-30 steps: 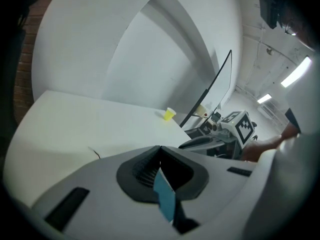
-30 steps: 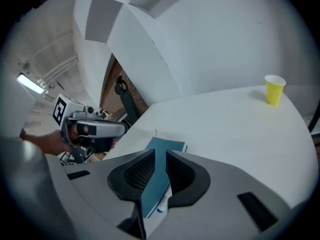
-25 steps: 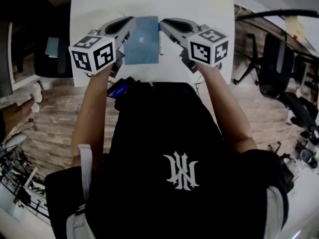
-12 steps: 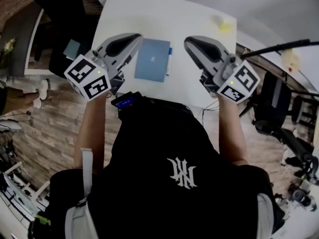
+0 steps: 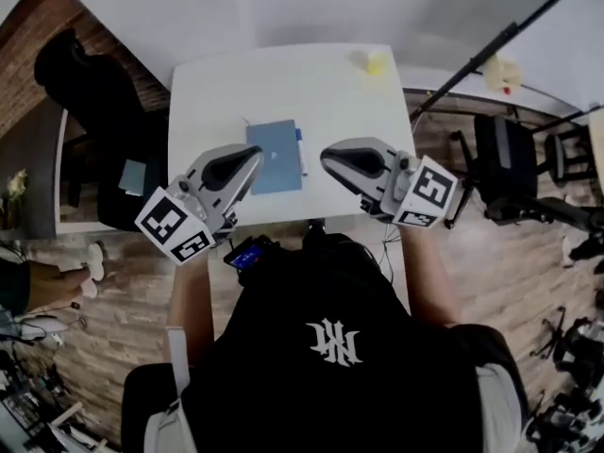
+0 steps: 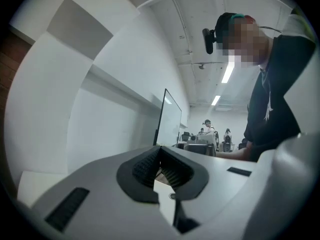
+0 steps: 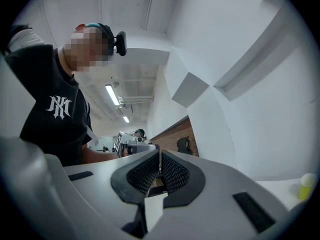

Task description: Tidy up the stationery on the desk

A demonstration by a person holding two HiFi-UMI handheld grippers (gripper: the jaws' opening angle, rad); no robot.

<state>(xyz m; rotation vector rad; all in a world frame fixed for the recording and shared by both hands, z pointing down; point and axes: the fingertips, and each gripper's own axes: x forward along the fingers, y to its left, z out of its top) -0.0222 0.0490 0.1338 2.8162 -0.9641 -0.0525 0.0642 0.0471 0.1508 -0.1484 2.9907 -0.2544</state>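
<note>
A blue notebook (image 5: pixel 275 157) lies flat near the front of the white desk (image 5: pixel 311 83), with a blue-capped pen (image 5: pixel 300 151) along its right edge. My left gripper (image 5: pixel 251 157) hovers at the notebook's left front corner, shut and empty. My right gripper (image 5: pixel 329 157) hangs just right of the pen, also shut with nothing in it. In the left gripper view the left gripper (image 6: pixel 160 156) has its ribbed pads pressed together. The right gripper (image 7: pixel 160 162) looks the same in its own view. Both of those cameras look across at the room and the person, not at the desk top.
A small yellow object (image 5: pixel 376 62) sits at the desk's far right; the yellow object (image 7: pixel 306 186) also shows in the right gripper view. Black office chairs stand left (image 5: pixel 90 83) and right (image 5: pixel 505 163) of the desk. A dark pole (image 5: pixel 491 45) slants behind the right corner.
Both grippers have drawn back toward the desk's near edge and come closer together. The head view has pulled away, so the whole desk now shows.
</note>
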